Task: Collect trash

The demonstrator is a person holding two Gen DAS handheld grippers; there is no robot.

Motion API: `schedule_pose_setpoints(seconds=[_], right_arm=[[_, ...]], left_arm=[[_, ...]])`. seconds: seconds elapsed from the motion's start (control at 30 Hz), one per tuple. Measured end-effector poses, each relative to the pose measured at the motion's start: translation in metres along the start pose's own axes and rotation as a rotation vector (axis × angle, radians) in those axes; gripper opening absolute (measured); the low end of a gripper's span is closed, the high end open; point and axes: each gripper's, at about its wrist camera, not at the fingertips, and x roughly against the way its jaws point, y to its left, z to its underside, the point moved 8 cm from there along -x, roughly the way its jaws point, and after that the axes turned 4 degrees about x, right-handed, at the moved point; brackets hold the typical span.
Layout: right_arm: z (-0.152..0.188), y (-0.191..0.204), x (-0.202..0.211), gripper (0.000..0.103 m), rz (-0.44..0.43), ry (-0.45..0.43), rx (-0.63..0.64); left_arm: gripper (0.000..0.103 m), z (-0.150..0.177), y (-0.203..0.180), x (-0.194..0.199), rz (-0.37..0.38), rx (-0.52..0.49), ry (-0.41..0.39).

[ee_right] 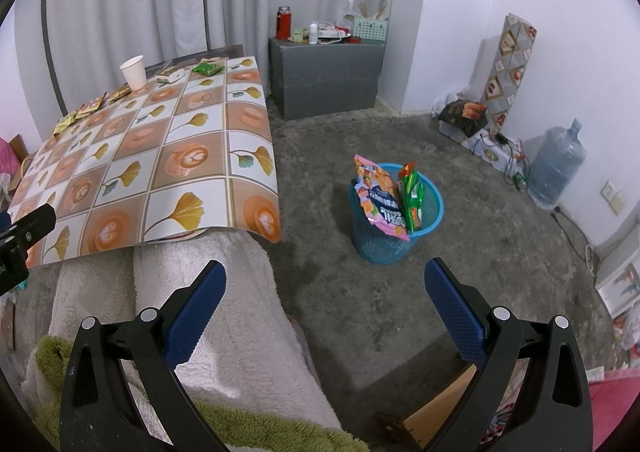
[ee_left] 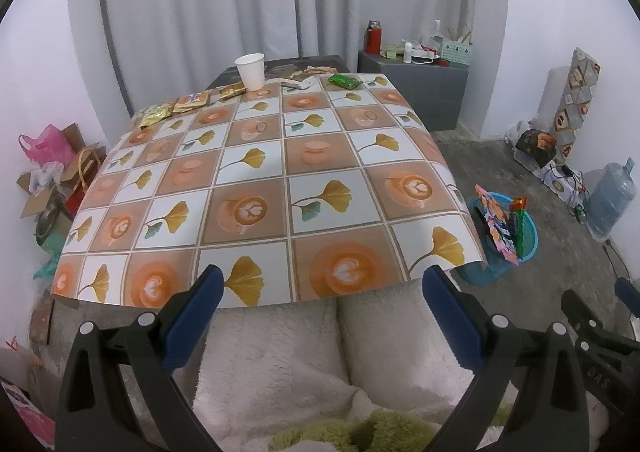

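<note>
A table (ee_left: 256, 188) with a patterned cloth carries trash along its far edge: a white paper cup (ee_left: 250, 71), yellow and orange wrappers (ee_left: 176, 106), a green wrapper (ee_left: 343, 81) and a white scrap (ee_left: 294, 84). A blue mesh bin (ee_right: 394, 216) stands on the floor right of the table, with a pink snack bag (ee_right: 380, 196) and a green packet (ee_right: 412, 196) sticking out. My left gripper (ee_left: 322, 280) hangs open over the table's near edge, holding nothing. My right gripper (ee_right: 324, 276) is open above the floor, short of the bin, empty.
A person's lap in pale fleece (ee_left: 280, 364) lies below both grippers. A grey cabinet (ee_right: 324, 76) with a red flask stands at the back. A water jug (ee_right: 556, 164), boxes and cables line the right wall. Bags and cardboard (ee_left: 52, 172) pile left of the table.
</note>
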Motion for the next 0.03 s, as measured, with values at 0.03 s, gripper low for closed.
schedule_pose_setpoints(seconds=[0.03], right_arm=[[0.0001,0.0001,0.0,0.095,0.0,0.0,0.0]], left_arm=[[0.097,0.0005,0.0012,-0.0005,0.002,-0.003,-0.001]])
